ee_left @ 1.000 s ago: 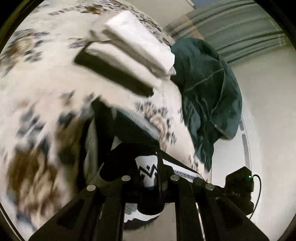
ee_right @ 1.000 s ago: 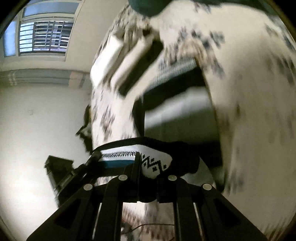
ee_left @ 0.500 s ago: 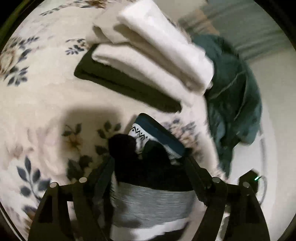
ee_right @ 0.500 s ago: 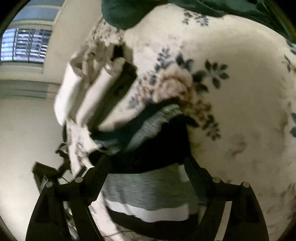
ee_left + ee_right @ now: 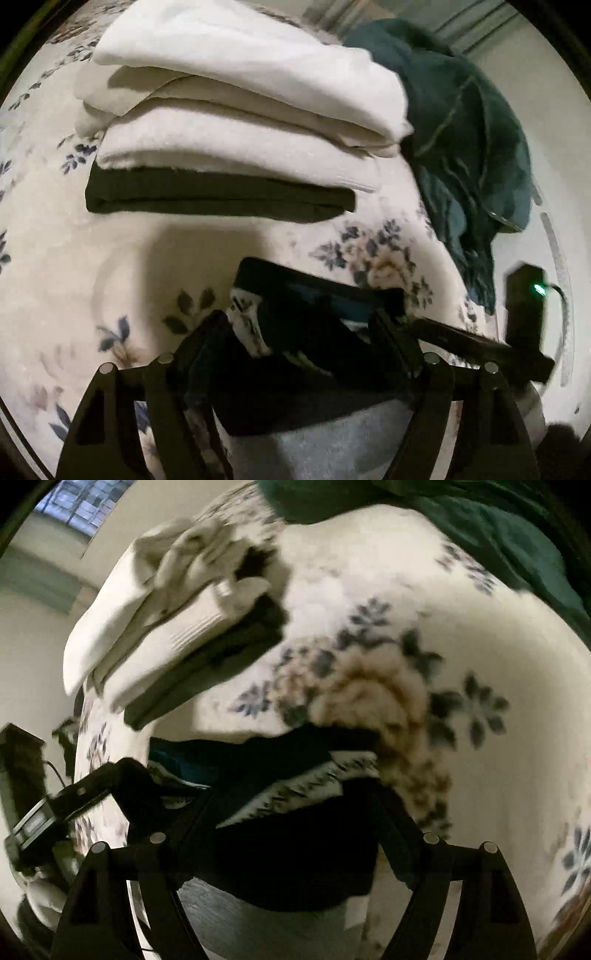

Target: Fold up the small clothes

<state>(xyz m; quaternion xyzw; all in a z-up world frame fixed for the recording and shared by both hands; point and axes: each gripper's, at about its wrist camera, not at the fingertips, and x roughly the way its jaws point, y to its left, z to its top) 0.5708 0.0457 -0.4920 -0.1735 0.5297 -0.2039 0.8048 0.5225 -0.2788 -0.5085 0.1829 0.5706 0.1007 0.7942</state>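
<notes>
Floral bedspread (image 5: 55,258) fills both views. Dark green garment (image 5: 461,140) crumpled at far right edge. Far centre: folded stack (image 5: 236,110), white and cream pieces over a black one. Near centre: small dark knit garment (image 5: 314,354) with white zigzag band, lying on bedspread. Left gripper (image 5: 295,354) fingers apart, straddling it, no squeeze. Right gripper (image 5: 295,812) fingers apart, closing slightly, garment between, not pinched.

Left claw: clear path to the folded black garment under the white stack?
Probably yes. The left claw is open over the patterned sock, and only bare floral bedding lies between it and the folded black garment. The white stack weighs it down, though.
</notes>
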